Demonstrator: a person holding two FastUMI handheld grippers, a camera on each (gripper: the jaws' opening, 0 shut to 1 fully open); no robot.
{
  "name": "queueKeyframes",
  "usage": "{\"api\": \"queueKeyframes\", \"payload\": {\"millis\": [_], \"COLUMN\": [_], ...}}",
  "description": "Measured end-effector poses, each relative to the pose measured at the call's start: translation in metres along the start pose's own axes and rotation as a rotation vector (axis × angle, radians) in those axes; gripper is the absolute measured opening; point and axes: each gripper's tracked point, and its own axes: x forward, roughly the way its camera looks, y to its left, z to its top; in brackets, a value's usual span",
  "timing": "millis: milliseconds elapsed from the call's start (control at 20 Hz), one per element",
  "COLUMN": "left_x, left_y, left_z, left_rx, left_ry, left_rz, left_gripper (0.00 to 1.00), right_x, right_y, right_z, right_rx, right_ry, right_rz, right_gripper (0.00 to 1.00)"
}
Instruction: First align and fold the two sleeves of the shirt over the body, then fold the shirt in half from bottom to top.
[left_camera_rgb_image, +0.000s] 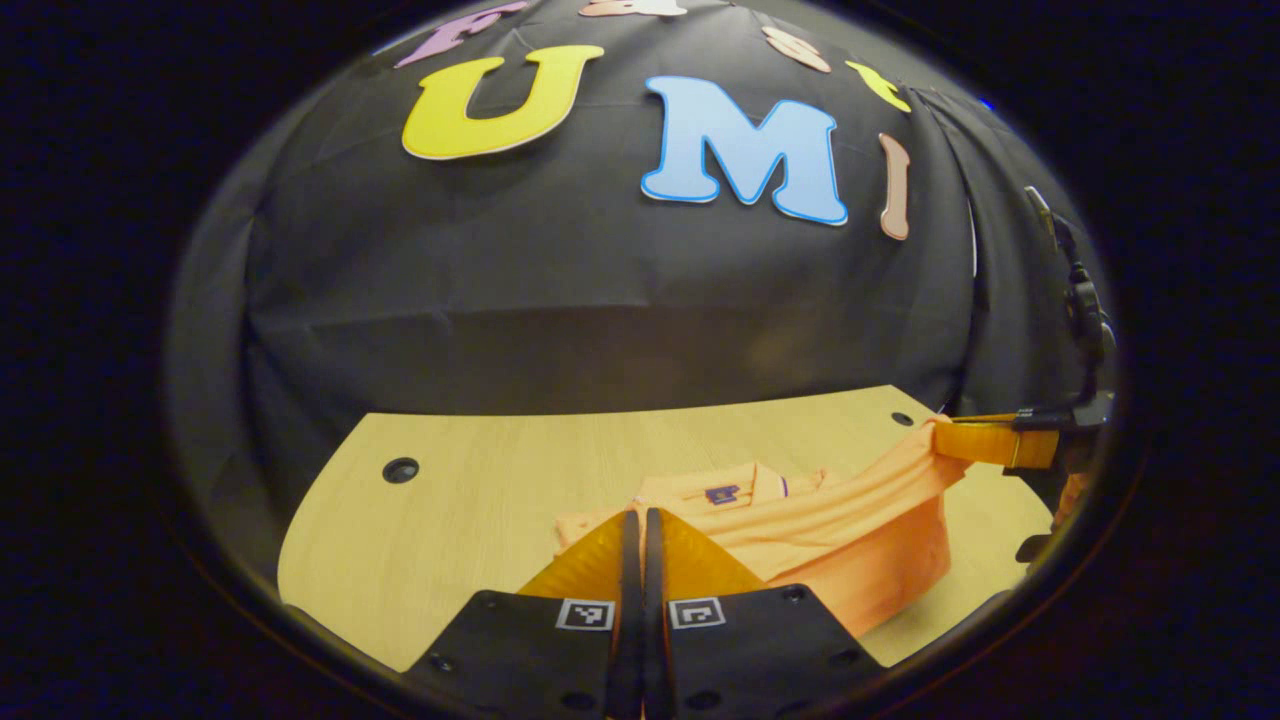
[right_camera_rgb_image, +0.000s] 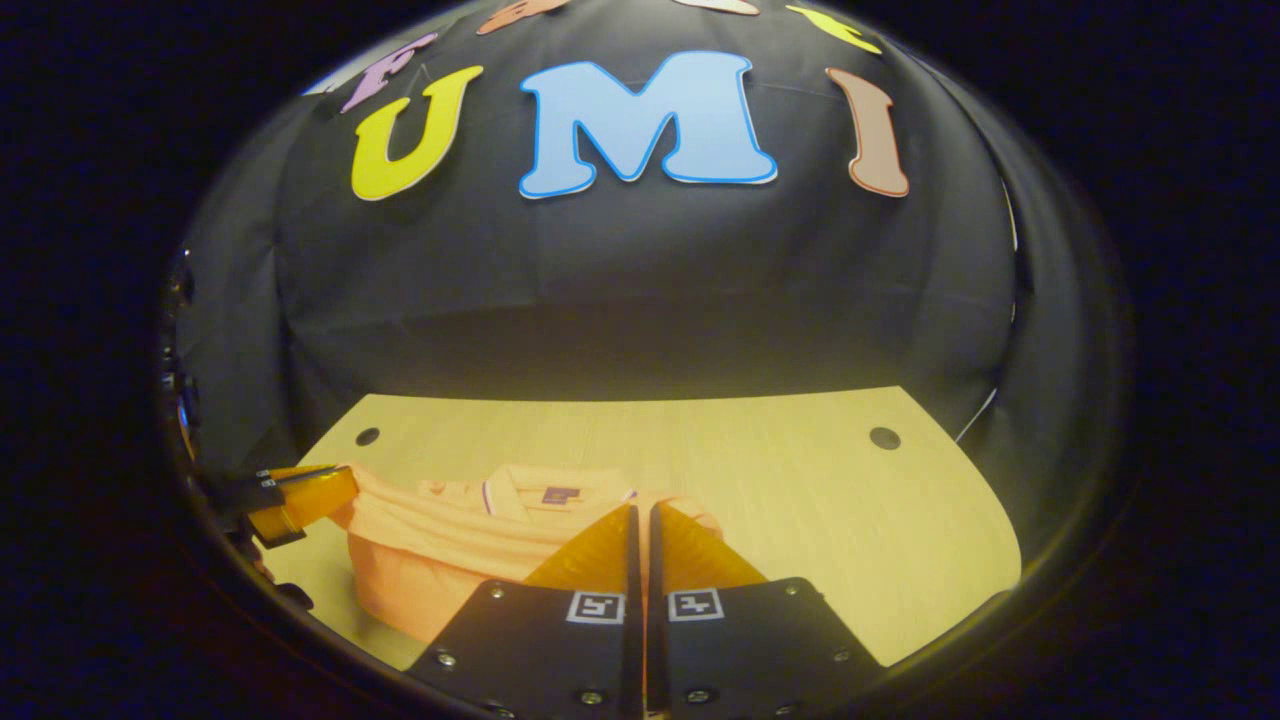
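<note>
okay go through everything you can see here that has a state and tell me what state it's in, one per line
shirt: lifted at two corners, its edge sagging between them, collar end on the table.
collar: flat, facing up.
left tongs: shut on the shirt's hem.
right tongs: shut on the shirt's hem.
table: bare wood past the shirt.

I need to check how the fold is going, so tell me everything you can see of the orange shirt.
The orange shirt is a soft, knit-looking polo with a collar and a small dark neck label. It lies on the light wooden table, collar toward the booth wall. Its near edge is lifted off the table and hangs in a fold: the left hand-held gripper and the right hand-held gripper are each shut on a corner, fabric stretched between them. The sleeves can't be made out.
</note>
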Motion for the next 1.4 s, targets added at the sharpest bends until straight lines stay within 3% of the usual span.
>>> {"api": "queueKeyframes", "payload": {"millis": [750,1200,1300,1350,1400], "left_x": [0.096,0.102,0.097,0.094,0.089], "left_y": [0.021,0.026,0.027,0.025,0.024], "left_z": [-0.029,-0.042,-0.039,-0.036,-0.036], "left_rx": [0.060,0.049,0.051,0.044,0.037], "left_ry": [0.006,0.043,0.045,0.038,0.039], "left_rz": [0.035,0.064,0.072,0.071,0.066], "left_gripper": [0.06,0.09,0.13,0.12,0.13], "right_x": [0.113,0.121,0.116,0.111,0.105], "right_y": [-0.009,-0.010,-0.007,-0.007,-0.008], "right_z": [-0.036,-0.053,-0.055,-0.054,-0.052], "right_rx": [-0.103,-0.128,-0.148,-0.160,-0.168], "right_ry": [0.084,0.138,0.146,0.149,0.146], "right_rz": [-0.093,-0.108,-0.104,-0.105,-0.106], "right_gripper": [0.03,0.08,0.14,0.22,0.23]}}
